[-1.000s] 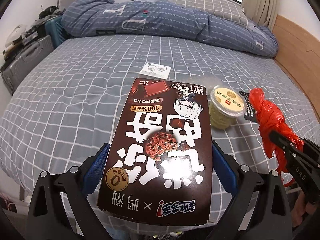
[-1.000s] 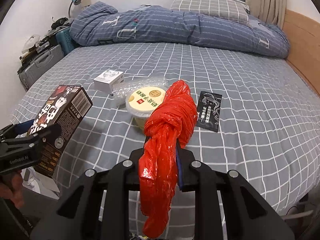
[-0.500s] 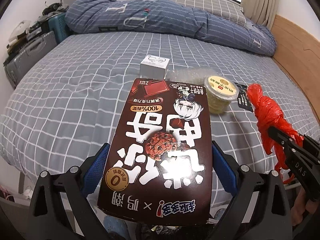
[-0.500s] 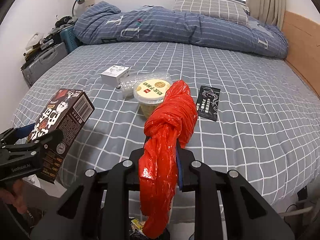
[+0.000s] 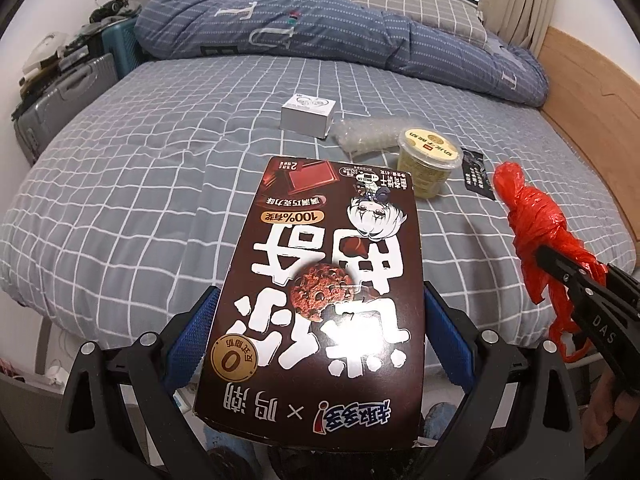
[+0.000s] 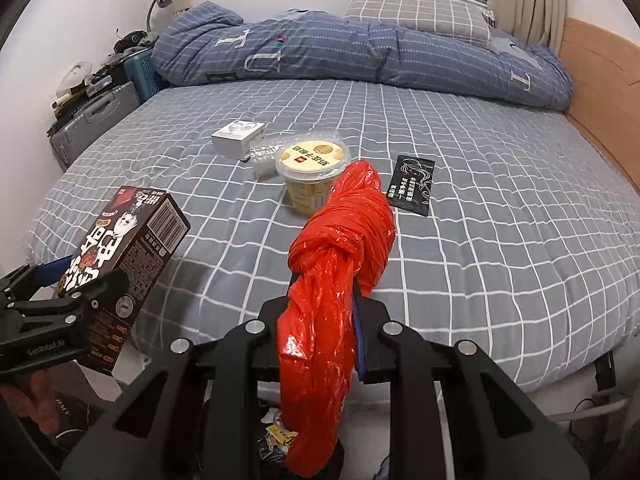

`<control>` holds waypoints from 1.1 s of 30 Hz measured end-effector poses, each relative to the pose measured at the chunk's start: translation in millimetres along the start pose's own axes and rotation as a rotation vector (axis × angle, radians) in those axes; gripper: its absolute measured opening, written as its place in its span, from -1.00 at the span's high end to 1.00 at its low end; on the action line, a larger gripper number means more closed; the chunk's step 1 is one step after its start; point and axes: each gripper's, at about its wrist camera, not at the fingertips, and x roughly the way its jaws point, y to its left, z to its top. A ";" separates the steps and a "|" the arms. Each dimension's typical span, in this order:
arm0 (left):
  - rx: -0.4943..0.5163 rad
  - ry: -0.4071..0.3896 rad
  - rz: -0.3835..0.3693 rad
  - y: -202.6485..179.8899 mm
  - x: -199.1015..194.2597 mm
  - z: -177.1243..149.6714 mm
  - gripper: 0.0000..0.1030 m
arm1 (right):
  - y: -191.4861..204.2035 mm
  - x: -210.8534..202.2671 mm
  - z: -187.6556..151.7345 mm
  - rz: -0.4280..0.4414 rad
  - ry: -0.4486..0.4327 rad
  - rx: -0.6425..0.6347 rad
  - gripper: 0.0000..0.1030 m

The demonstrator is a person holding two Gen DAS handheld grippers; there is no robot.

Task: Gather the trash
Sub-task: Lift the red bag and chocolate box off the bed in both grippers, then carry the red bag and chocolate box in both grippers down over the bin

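Observation:
My left gripper [image 5: 318, 316] is shut on a dark brown cookie box [image 5: 324, 292], held lengthwise over the bed's near edge; the same cookie box [image 6: 124, 256] shows at the left of the right wrist view. My right gripper [image 6: 326, 300] is shut on a knotted red plastic bag [image 6: 340, 248], whose tail hangs down past the fingers. That red plastic bag [image 5: 532, 220] also appears at the right of the left wrist view. On the bed lie a yellow lidded cup [image 6: 314, 168], a small white box [image 6: 238, 138], a clear wrapper [image 6: 264, 158] and a black sachet [image 6: 412, 186].
A checked grey bed [image 6: 480, 220] fills both views, with a rolled blue duvet [image 6: 360, 52] and a pillow at its far end. Suitcases [image 6: 92, 120] stand at the left wall, a wooden board [image 6: 600, 92] at the right. Dark trash [image 6: 276, 432] lies below the right gripper.
Both grippers have drawn back from the bed, holding the box and the red bag. The cup, white box and sachet look farther away, and the floor below the bed edge has come into view.

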 end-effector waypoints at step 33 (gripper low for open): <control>-0.019 0.020 -0.023 -14.5 -62.4 -86.9 -0.81 | 16.3 -82.8 -71.9 0.011 0.020 0.051 0.60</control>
